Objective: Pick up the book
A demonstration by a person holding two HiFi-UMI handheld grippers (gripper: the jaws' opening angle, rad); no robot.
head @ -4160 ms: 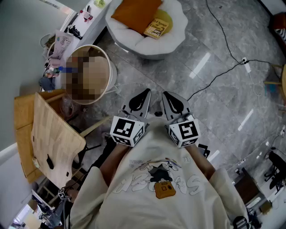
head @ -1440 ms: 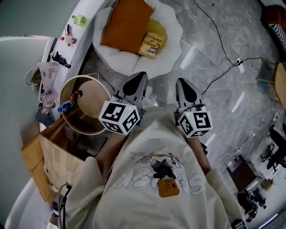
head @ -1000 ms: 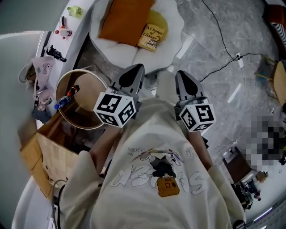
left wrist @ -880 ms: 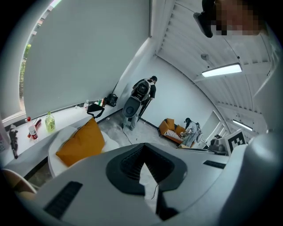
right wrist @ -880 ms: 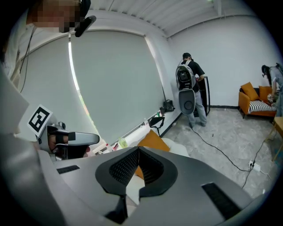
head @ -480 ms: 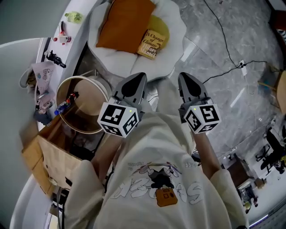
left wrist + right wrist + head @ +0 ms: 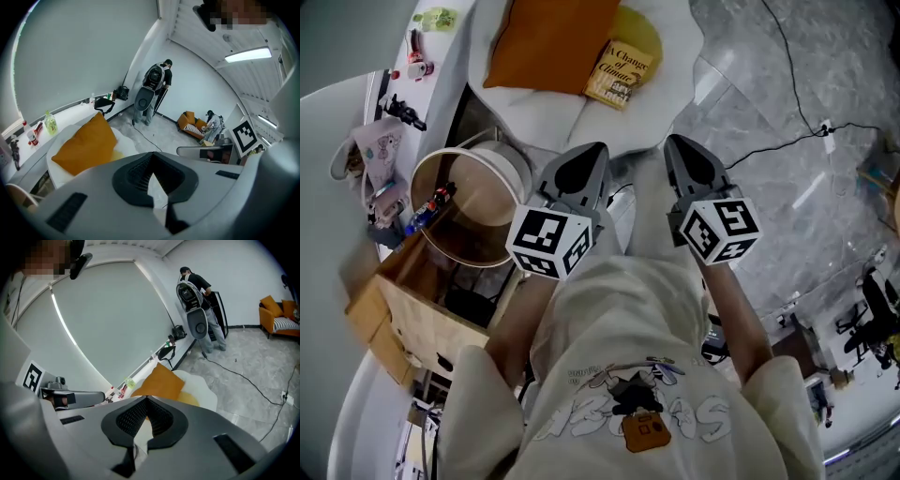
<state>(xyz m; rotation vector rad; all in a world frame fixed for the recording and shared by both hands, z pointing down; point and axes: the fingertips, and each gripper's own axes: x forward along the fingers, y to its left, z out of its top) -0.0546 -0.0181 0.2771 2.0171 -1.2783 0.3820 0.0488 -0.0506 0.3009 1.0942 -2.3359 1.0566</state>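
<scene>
The book [image 7: 622, 73] is a yellow paperback lying flat on a round yellow cushion [image 7: 639, 30] in a white, petal-edged seat [image 7: 553, 117]. A large orange cushion [image 7: 548, 37] lies beside it on the left. My left gripper [image 7: 589, 150] and right gripper [image 7: 675, 142] are side by side at the seat's near rim, short of the book, both shut and empty. In the left gripper view the shut jaws [image 7: 152, 154] cover the book; only the orange cushion [image 7: 86, 145] shows. The right gripper view shows the same past its jaws [image 7: 146, 399].
A round wooden-rimmed tub [image 7: 469, 202] and an open cardboard box [image 7: 403, 319] stand left of me. A white ledge [image 7: 412, 56] with small items runs behind the seat. A black cable [image 7: 787, 56] crosses the marble floor at right. A person [image 7: 152, 89] stands far off.
Both grippers have sunk and moved forward toward the white seat, which now looms larger. Their jaws have stayed shut.
</scene>
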